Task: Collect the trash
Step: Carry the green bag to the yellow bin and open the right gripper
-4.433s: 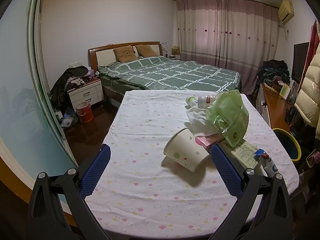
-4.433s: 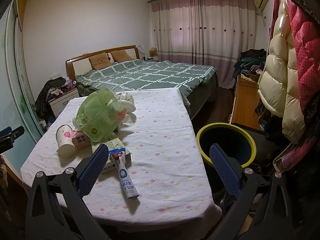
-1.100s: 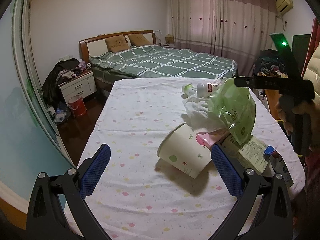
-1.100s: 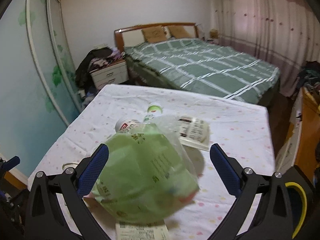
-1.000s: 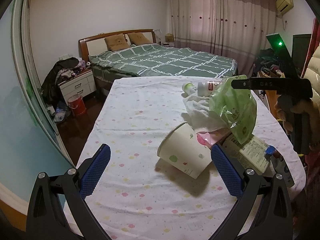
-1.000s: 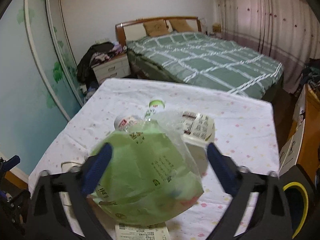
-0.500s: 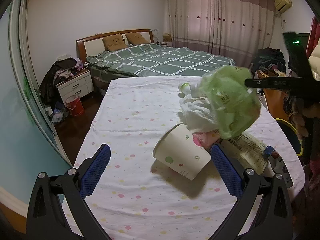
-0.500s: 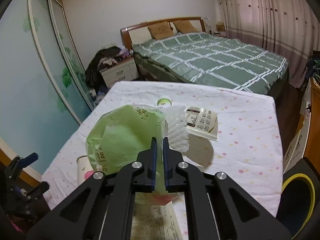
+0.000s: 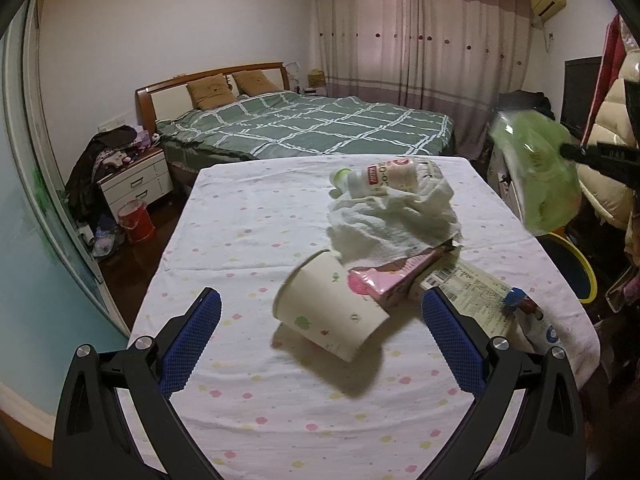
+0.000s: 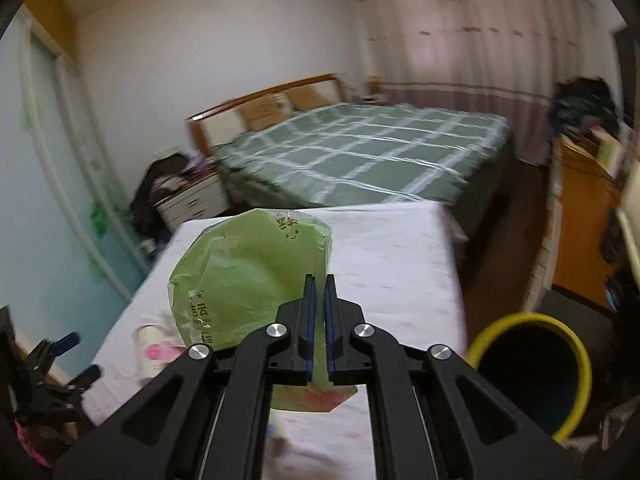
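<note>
Right wrist view: my right tongs [image 10: 318,320] are now pinched on the green plastic bag [image 10: 256,280]; they stood spread around it a second ago. Bag has come up off the desk [image 9: 248,224], near the yellow-rimmed bin [image 10: 532,376]. I reckon first item secured, drop next. Left tongs [image 9: 320,336] spread, idle above the paper cup [image 9: 328,312].

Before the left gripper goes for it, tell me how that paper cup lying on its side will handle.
The paper cup probably rolls if nudged, since it lies on its side. Likely light, with thin walls that may crush in a firm pinch.
</note>
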A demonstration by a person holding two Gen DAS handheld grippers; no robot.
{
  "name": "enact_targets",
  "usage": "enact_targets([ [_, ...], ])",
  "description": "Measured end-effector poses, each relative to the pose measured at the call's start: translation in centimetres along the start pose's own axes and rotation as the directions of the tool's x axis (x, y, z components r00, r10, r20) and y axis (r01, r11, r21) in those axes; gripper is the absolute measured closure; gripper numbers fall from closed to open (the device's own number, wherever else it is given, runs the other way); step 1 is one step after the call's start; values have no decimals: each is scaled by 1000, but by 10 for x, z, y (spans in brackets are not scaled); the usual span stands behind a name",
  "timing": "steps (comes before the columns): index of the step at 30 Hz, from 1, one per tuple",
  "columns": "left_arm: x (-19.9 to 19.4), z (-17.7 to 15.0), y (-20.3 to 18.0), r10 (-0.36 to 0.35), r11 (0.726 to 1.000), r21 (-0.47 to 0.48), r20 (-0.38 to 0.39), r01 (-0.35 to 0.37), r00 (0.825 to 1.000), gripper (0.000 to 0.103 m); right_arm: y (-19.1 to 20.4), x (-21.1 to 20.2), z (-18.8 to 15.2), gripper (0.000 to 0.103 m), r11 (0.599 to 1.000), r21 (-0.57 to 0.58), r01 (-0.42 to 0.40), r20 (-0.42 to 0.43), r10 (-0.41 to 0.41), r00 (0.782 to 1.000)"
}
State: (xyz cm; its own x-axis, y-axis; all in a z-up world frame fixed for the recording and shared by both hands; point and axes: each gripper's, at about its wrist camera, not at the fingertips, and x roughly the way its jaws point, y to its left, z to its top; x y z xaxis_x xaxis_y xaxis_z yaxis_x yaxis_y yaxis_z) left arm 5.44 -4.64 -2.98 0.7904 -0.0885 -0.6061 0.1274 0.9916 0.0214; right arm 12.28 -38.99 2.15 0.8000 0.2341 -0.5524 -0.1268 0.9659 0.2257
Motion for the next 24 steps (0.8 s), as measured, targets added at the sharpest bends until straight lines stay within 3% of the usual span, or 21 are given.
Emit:
enact_targets([
  [5,6,0,-13,-15,1000,17,-11,15,1000,4,-81,-9,-17,99,975,119,190,-16,-190,982],
  [10,13,2,-26,-27,999,30,-23,27,999,4,-158,-5,-46,98,903,211,376,-81,-367,927],
  [15,17,4,-39,-39,998,49,-31,40,999,4,-216,9,-73,98,834,275,479,-154,-453,878],
  [18,19,5,-47,-42,997,65,-31,44,999,4,-236,19,-84,98,809,305,503,-191,-466,864],
  [21,19,6,-51,-45,996,74,-32,47,999,4,-252,32,-96,94,789,320,525,-228,-474,850],
  [24,20,6,-53,-45,996,77,-35,47,998,4,-257,42,-103,79,777,328,537,-260,-472,842],
])
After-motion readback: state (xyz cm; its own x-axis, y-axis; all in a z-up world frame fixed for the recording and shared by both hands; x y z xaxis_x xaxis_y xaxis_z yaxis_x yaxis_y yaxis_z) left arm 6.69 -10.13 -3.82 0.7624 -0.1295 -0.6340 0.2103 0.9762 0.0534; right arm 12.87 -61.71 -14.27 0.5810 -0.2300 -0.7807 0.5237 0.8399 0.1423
